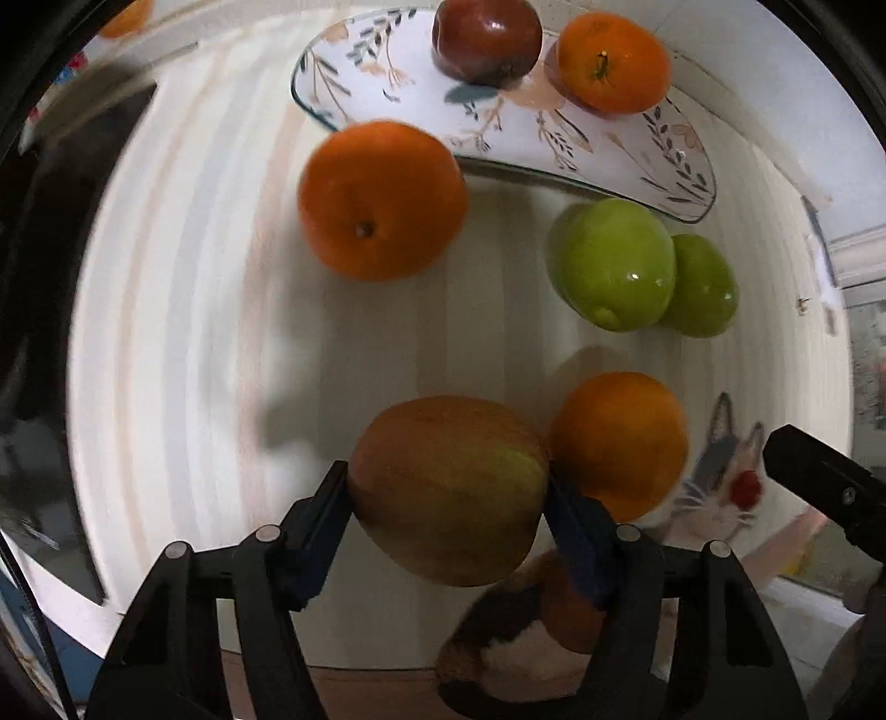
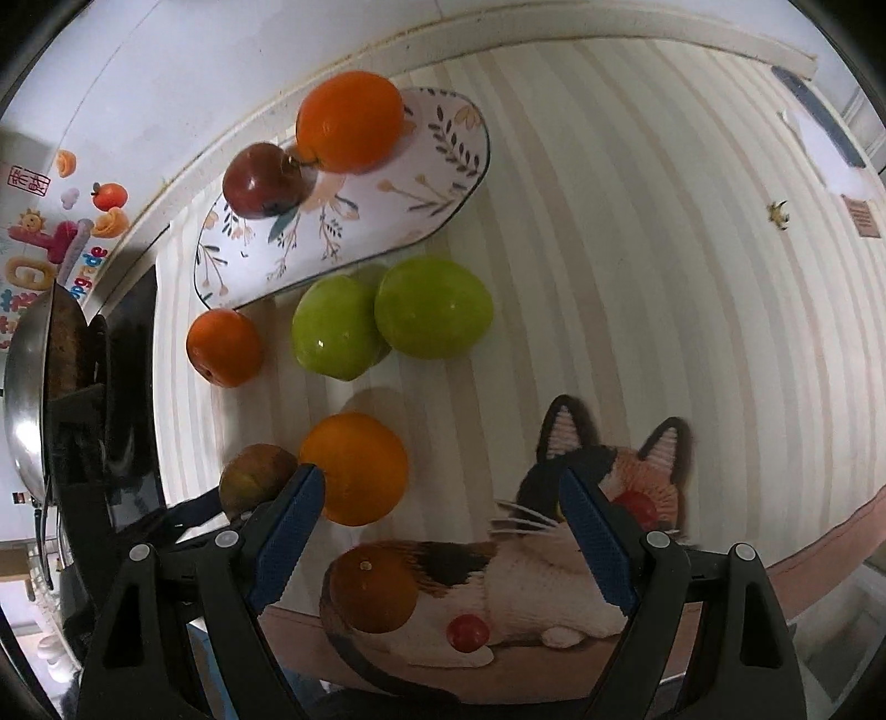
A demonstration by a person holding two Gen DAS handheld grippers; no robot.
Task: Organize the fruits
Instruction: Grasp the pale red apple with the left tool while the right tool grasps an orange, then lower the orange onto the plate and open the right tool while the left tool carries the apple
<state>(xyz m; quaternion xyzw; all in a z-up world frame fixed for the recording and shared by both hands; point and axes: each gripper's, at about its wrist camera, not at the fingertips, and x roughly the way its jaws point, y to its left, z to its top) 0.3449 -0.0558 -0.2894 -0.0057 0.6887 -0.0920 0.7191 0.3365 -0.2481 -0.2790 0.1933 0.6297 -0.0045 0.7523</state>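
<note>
My left gripper [image 1: 448, 498] is shut on a red-green apple [image 1: 448, 487], held just above the striped cloth; the apple also shows in the right wrist view [image 2: 255, 479]. An orange [image 1: 620, 443] sits right beside it. Another orange [image 1: 382, 199] lies near the floral plate [image 1: 387, 72], which holds a dark red apple [image 1: 487, 39] and an orange [image 1: 612, 63]. Two green apples [image 1: 614, 271] lie together below the plate. My right gripper [image 2: 440, 526] is open and empty above a cat-pattern mat [image 2: 526, 576], with an orange [image 2: 354, 468] by its left finger.
A dark stove [image 2: 127, 387] with a metal wok [image 2: 33, 387] stands at the left edge of the striped cloth [image 2: 637, 249]. A white wall rim [image 2: 609, 33] borders the far side. The right gripper's body [image 1: 830, 487] shows at the left view's right edge.
</note>
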